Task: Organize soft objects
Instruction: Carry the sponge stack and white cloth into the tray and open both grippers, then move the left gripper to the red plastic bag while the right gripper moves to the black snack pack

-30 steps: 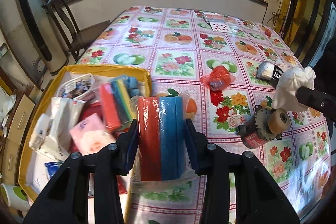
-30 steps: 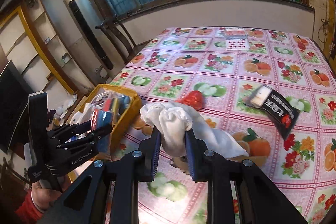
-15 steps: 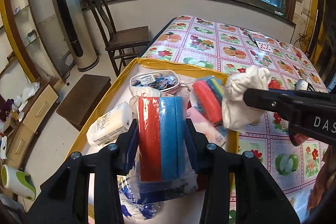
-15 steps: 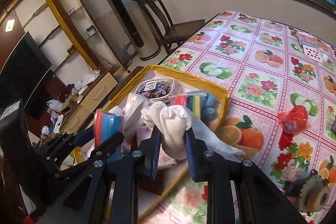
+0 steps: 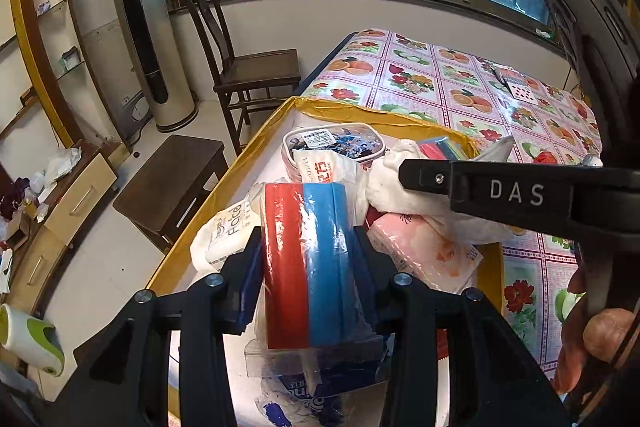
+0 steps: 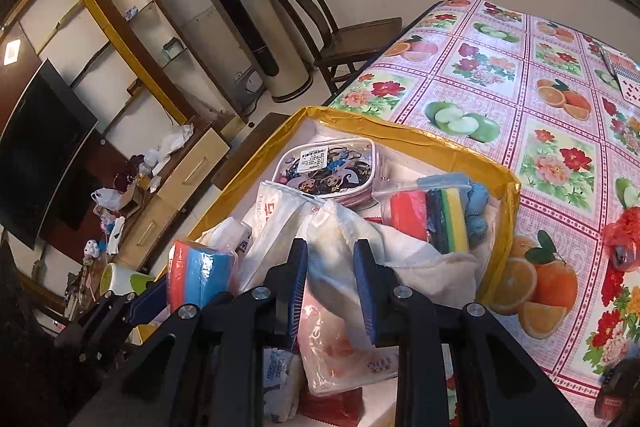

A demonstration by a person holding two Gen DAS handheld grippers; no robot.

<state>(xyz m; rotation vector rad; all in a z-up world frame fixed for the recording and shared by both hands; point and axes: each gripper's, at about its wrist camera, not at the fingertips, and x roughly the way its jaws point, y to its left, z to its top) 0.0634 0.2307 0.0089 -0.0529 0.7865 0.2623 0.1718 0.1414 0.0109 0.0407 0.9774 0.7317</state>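
Left gripper (image 5: 308, 259) clamps 1 wrapped pack of 2 sponges (image 5: 310, 263), 1 red and 1 blue, over the yellow box (image 5: 384, 119). Right gripper (image 6: 330, 283) pinches 1 white cloth (image 6: 340, 239) above 1 pink tissue pack (image 6: 340, 351) in the box; 1 multicoloured sponge pack (image 6: 436, 219) lies ahead.

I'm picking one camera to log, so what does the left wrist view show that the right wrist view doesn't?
Only the left wrist view shows the right gripper from the side, marked DAS, and a hand holding it. Only the right wrist view shows the television and the multicoloured sponge pack clearly. Both show the yellow box, the white cloth in the right gripper, and the red and blue sponge pack in the left gripper.
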